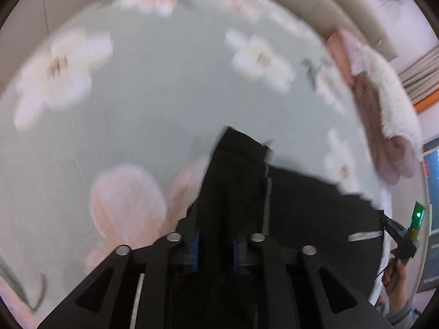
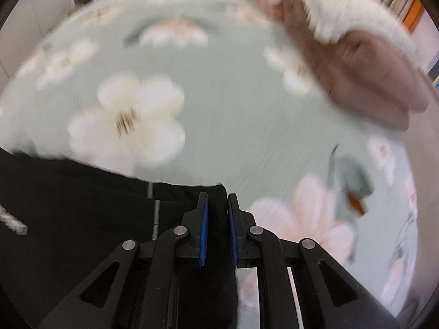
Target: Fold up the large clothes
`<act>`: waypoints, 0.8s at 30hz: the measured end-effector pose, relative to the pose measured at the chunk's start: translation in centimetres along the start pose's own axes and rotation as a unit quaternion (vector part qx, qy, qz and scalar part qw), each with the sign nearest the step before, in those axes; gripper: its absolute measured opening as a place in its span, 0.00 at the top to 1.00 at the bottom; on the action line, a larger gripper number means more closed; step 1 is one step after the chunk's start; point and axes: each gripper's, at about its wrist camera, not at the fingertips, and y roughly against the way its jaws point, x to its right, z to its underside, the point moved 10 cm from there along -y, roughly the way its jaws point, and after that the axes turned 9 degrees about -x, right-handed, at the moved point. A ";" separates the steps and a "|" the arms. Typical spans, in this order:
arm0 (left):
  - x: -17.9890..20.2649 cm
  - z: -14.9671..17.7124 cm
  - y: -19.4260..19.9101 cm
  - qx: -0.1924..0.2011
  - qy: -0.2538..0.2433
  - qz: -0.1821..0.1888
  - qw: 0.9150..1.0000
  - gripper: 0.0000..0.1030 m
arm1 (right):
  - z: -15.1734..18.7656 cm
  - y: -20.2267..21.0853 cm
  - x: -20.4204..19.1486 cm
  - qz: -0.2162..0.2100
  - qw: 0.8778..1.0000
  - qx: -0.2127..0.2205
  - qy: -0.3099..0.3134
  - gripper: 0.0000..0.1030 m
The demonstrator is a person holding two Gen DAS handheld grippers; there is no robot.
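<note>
**Both grippers pinching a black garment over a floral bed**

Your left gripper (image 1: 215,242) is pointing steeply down, its blue pads clamping a bunched fold of the black garment (image 1: 296,200). Your right gripper (image 2: 218,205) is doing the same, its jaws nearly together on the garment's far corner. The garment is stretching between your two tools, draping over the near part of the pale green sheet (image 1: 164,104) printed with white and pink flowers. In the left view, your right hand (image 1: 396,277) is showing at the edge. Farther off, a brown and white fleece (image 2: 365,54) is lying on the sheet. Everything is blurring.
</note>
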 end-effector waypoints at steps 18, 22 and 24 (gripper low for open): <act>6.8 4.9 14.1 0.084 -0.087 0.041 0.992 0.56 | 8.2 15.3 -6.4 -0.134 0.987 0.079 0.036 0.34; 14.5 11.4 10.7 0.035 -0.154 0.080 0.984 0.55 | 11.4 14.6 -12.0 -0.134 0.984 0.068 0.091 0.34; 16.6 14.1 8.1 0.030 -0.181 0.057 0.981 0.55 | 12.8 13.2 -13.3 -0.128 0.985 0.061 0.102 0.34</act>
